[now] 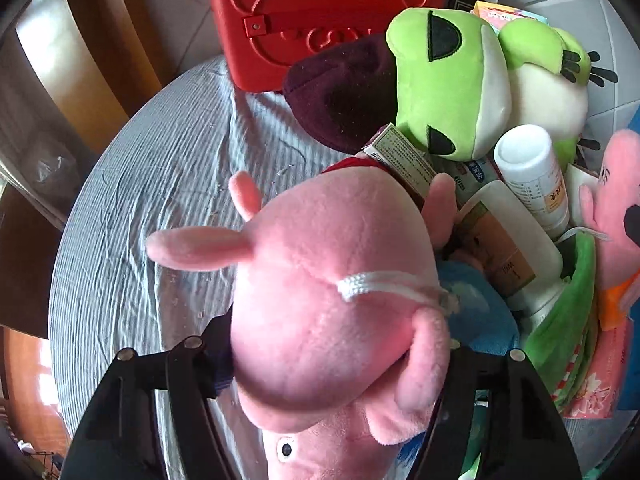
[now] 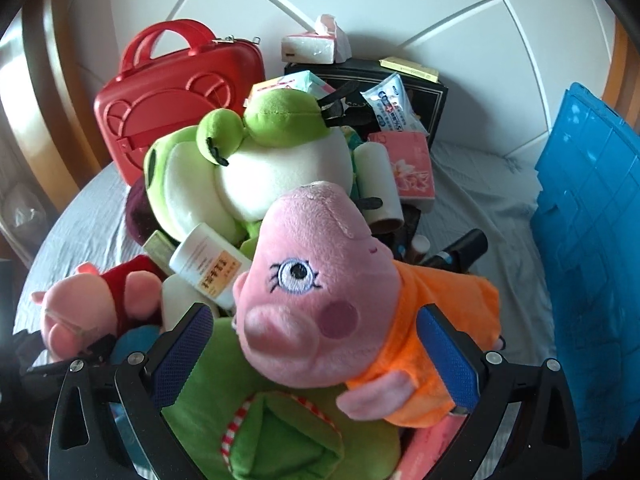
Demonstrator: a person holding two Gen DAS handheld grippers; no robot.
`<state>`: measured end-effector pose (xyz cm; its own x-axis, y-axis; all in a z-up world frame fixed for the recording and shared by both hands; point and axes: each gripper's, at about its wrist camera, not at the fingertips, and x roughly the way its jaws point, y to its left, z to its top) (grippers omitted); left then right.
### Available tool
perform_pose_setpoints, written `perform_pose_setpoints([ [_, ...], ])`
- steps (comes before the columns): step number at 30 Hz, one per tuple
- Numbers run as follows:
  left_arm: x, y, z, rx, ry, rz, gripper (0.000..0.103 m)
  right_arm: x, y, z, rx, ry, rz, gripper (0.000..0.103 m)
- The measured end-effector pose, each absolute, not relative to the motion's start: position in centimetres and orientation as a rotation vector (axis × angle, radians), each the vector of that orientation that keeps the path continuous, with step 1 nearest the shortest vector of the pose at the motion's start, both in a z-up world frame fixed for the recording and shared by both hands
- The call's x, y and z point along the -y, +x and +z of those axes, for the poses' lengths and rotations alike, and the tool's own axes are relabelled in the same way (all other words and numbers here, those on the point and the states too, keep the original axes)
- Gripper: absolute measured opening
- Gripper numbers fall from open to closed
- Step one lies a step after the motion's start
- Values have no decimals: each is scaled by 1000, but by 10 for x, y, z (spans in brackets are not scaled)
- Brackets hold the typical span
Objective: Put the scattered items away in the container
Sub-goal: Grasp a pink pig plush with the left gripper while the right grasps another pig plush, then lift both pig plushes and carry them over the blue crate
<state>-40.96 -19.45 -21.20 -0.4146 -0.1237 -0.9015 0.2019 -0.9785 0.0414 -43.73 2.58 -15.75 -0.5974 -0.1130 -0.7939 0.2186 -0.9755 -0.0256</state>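
Note:
A pink pig plush in a red dress (image 1: 332,292) fills the gap between the fingers of my left gripper (image 1: 334,348), which is shut on its head; the same pig (image 2: 76,308) shows at the lower left of the right wrist view. A second pink pig plush in an orange dress (image 2: 320,300) lies on the pile between the blue pads of my right gripper (image 2: 316,332). The right pad (image 2: 448,360) lies against the orange dress, while the left pad (image 2: 184,344) stands apart from the head, so this gripper is open. A blue plastic crate (image 2: 580,240) stands to the right.
The pile holds a green frog plush (image 2: 248,176), a white bottle (image 2: 208,268), a lint roller (image 2: 380,184), tissue packs, a maroon cap (image 1: 344,96) and a green plush (image 2: 260,420). A red case (image 2: 172,104) and a black box (image 2: 424,80) stand behind. Grey striped sheet (image 1: 152,184) lies left.

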Motion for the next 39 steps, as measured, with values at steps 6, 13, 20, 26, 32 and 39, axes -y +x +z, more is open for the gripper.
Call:
perform_pose_setpoints([
  [6, 185, -414, -197, -59, 1505, -2539, 59, -15, -451, -173, -254, 1328, -2723, 103],
  [13, 175, -405, -152, -50, 1360, -2637, 59, -27, -441, -175, -281, 1304, -2747, 88],
  [20, 157, -379, -113, -28, 1238, -2729, 59, -51, -416, -141, -200, 1186, -2772, 62],
  [26, 140, -353, -82, -4, 1151, -2801, 59, -70, -386, -110, -158, 1070, -2784, 41],
  [32, 129, -322, -68, 9, 1096, -2853, 59, -88, -363, -99, -88, 1066, -2741, 37],
  [39, 108, -303, -89, 34, 1178, -2859, 59, -105, -333, -115, -74, 1117, -2702, 37],
])
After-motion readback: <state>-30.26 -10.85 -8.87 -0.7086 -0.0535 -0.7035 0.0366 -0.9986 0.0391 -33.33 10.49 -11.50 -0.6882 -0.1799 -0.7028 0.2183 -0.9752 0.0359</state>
